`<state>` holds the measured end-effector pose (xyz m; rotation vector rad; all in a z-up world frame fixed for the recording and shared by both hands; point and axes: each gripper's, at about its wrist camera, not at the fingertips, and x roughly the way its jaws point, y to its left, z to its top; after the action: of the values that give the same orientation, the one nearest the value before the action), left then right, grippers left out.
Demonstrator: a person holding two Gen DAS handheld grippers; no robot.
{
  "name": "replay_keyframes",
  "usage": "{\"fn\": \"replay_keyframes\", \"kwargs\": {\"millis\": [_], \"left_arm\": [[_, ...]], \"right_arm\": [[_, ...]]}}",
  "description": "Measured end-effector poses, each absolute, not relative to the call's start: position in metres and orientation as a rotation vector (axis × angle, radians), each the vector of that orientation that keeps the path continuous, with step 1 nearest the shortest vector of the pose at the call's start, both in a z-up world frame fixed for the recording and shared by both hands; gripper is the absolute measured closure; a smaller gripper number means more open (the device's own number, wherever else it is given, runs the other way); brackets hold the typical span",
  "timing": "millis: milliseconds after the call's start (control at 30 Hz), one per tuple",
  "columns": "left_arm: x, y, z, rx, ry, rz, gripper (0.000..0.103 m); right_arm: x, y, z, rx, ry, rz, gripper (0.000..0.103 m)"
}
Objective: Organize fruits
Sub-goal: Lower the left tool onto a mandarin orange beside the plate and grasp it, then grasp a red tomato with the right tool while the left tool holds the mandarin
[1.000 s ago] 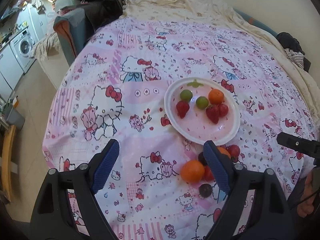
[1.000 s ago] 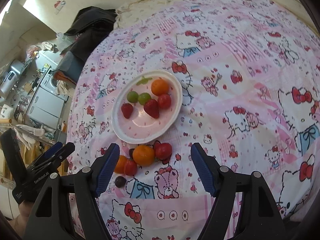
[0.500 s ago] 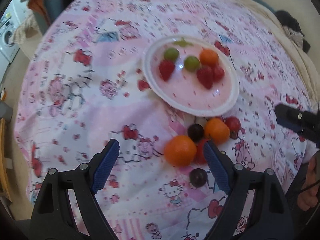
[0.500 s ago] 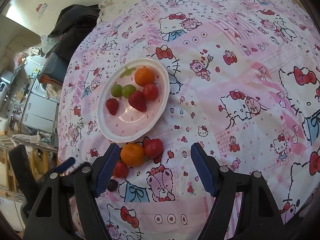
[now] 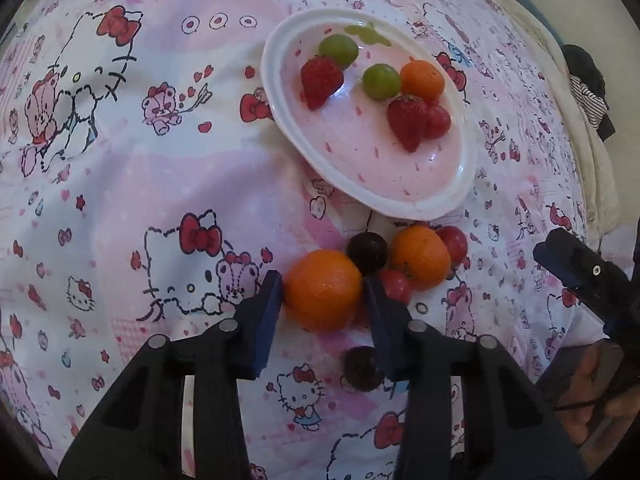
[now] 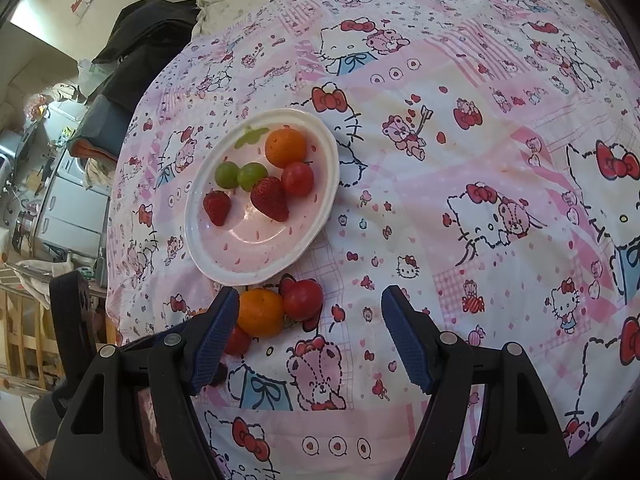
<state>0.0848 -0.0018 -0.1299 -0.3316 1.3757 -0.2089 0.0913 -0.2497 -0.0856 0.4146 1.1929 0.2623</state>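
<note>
A white plate (image 5: 280,120) on the cartoon-print cloth holds two strawberries, two green grapes, a small orange and a cherry tomato. Just in front of it lie loose fruits. My left gripper (image 5: 322,280) points down over them, its jaws closing, both blue pads against the sides of one orange (image 5: 320,304). Beside it are a second orange (image 5: 420,258), a red tomato (image 5: 454,242), a smaller red fruit (image 5: 396,286) and two dark round fruits (image 5: 367,252). My right gripper (image 6: 310,296) hangs open above the cloth, with the second orange (image 6: 260,312) by its left finger and nothing gripped.
The cloth (image 6: 480,160) covers a soft rounded surface that drops off at the left. Dark clothes (image 6: 152,40) are piled at the far edge. A washing machine (image 6: 76,200) and a wooden rack stand on the floor to the left. A hand (image 5: 592,392) shows at the lower right.
My left gripper has dropped and tilted down onto the loose fruit, and its jaws have closed from wide open onto the orange. The right gripper has hardly moved and stays open.
</note>
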Motion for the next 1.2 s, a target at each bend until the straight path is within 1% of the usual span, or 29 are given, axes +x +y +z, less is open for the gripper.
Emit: {"fn": "replay_keyframes", "kwargs": {"millis": [133,367,567,800,867,900,933,1000,1100,1200], "left_arm": [[0.082,-0.001,-0.125,-0.324,1.365,-0.212,0.067],[0.079,0.004,-0.090,-0.217,1.230,-0.139,0.067],[0.078,0.022,-0.064,-0.237,1.144,-0.084,0.067],[0.072,0.030,-0.048,-0.201,1.088,-0.050,0.068],[0.072,0.031,-0.049,-0.197,1.090,-0.048,0.068],[0.071,0.030,-0.048,-0.197,1.089,-0.049,0.068],[0.071,0.030,-0.048,-0.199,1.091,-0.051,0.068],[0.071,0.029,-0.047,-0.204,1.091,-0.056,0.068],[0.072,0.027,-0.046,-0.210,1.091,-0.064,0.068],[0.073,0.024,-0.046,-0.208,1.091,-0.071,0.068]], "right_arm": [[0.091,-0.248,-0.085,0.399,1.194,0.263,0.027],[0.089,-0.252,-0.084,0.404,1.187,0.249,0.027],[0.088,-0.254,-0.085,0.405,1.185,0.238,0.027],[0.090,-0.262,-0.087,0.492,1.188,0.249,0.027],[0.094,-0.262,-0.093,0.519,1.214,0.265,0.032],[0.096,-0.260,-0.096,0.525,1.229,0.271,0.042],[0.099,-0.259,-0.100,0.532,1.248,0.278,0.049],[0.104,-0.254,-0.109,0.530,1.285,0.284,0.055],[0.111,-0.247,-0.121,0.531,1.326,0.289,0.061],[0.115,-0.241,-0.132,0.544,1.355,0.291,0.062]]}}
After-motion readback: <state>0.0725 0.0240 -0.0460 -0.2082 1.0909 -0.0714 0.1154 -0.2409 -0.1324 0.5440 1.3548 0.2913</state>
